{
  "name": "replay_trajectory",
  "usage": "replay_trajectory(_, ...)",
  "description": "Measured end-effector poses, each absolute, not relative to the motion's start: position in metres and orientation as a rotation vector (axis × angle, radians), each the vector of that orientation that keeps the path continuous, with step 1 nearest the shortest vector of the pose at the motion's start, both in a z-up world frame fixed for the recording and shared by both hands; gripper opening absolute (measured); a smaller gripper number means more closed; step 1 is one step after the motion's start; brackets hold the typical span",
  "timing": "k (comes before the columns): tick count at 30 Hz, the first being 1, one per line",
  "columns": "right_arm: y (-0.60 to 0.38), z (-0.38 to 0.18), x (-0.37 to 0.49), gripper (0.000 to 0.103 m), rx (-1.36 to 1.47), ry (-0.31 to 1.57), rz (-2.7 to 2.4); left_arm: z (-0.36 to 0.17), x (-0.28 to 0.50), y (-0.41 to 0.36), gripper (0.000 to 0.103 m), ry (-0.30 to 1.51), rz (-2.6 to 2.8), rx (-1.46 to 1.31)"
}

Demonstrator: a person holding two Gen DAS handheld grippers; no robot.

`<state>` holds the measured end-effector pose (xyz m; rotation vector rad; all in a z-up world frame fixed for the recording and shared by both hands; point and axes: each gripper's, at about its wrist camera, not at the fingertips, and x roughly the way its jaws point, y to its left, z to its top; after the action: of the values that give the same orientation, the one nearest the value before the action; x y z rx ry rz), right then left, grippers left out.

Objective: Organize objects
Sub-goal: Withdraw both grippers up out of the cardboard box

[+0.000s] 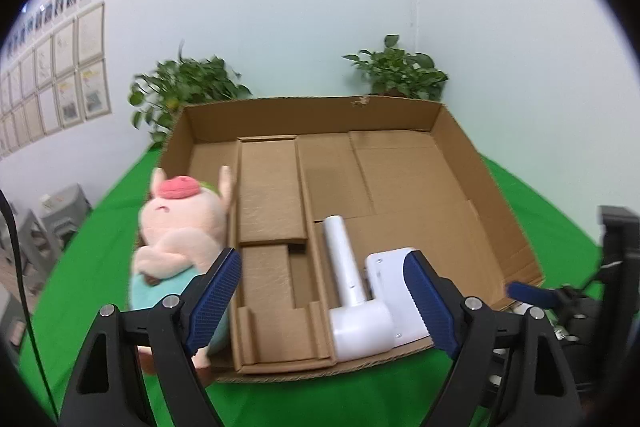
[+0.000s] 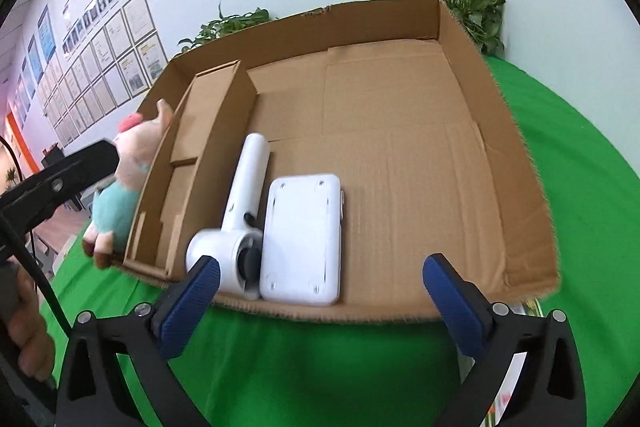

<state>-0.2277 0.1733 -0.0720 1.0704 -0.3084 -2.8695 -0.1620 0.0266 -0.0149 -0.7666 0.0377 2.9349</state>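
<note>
Both claws, left (image 1: 322, 301) and right (image 2: 320, 297), gape empty; the pig (image 1: 180, 231) outside the box (image 1: 492, 187) is soft and light, so pinch its belly.

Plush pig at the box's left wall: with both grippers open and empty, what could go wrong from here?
1. The plush pig seems to lean against the outside of the cardboard box; it may topple onto the green cloth.
2. The white hair dryer lies touching the white flat device; gripping one could drag the other.
</note>
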Motion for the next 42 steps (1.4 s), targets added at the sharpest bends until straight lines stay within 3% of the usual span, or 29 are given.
replay_trajectory(9, 0.169, -0.057, -0.165, 0.102, 0.974, -0.249, -2.851, -0.029, -0.14, 0.006, 0.084, -0.112, 3.005, -0.793)
replay_trajectory(23, 0.129, -0.058, -0.116, 0.1, 0.838, -0.115, -2.851, -0.053, -0.103, 0.005, 0.082, -0.013, 3.03, -0.793)
replay_trajectory(24, 0.128, -0.059, -0.115, 0.093, 0.849, -0.119, -2.838, -0.054, -0.102, 0.005, 0.082, -0.015, 3.022, -0.791)
replay_trajectory(25, 0.128, -0.059, -0.114, 0.079, 0.861, -0.122, -2.833, -0.055, -0.1, 0.005, 0.069, -0.015, 3.012, -0.783)
replay_trajectory(26, 0.129, -0.06, -0.116, 0.069, 0.87, -0.121, -2.834, -0.056, -0.099, 0.006, 0.042, -0.01, 2.996, -0.783)
replay_trajectory(28, 0.129, -0.063, -0.114, 0.019, 0.889, -0.103, -2.857, -0.058, -0.099, 0.009, 0.016, -0.001, 2.957, -0.827)
replay_trajectory(29, 0.13, -0.063, -0.114, 0.019, 0.893, -0.099, -2.854, -0.059, -0.099, 0.01, 0.016, -0.014, 2.94, -0.837)
replay_trajectory(31, 0.131, -0.064, -0.111, 0.019, 0.884, -0.107, -2.833, -0.06, -0.095, 0.01, 0.017, -0.029, 2.959, -0.823)
replay_trajectory(32, 0.131, -0.063, -0.111, 0.02, 0.877, -0.105, -2.832, -0.06, -0.093, 0.01, 0.031, -0.036, 2.979, -0.814)
replay_trajectory(33, 0.132, -0.062, -0.109, 0.031, 0.87, -0.096, -2.836, -0.059, -0.092, 0.009, 0.047, -0.047, 2.989, -0.808)
replay_trajectory(34, 0.132, -0.062, -0.107, 0.061, 0.859, -0.09, -2.841, -0.058, -0.089, 0.008, 0.076, -0.066, 2.999, -0.793)
replay_trajectory(35, 0.133, -0.061, -0.105, 0.077, 0.844, -0.098, -2.838, -0.057, -0.087, 0.007, 0.092, -0.087, 3.017, -0.765)
replay_trajectory(36, 0.135, -0.06, -0.102, 0.095, 0.824, -0.112, -2.84, -0.056, -0.083, 0.005, 0.092, -0.11, 3.037, -0.733)
replay_trajectory(42, 0.143, -0.062, -0.098, 0.096, 0.831, -0.13, -2.849, -0.059, -0.089, 0.0, 0.092, -0.156, 3.035, -0.793)
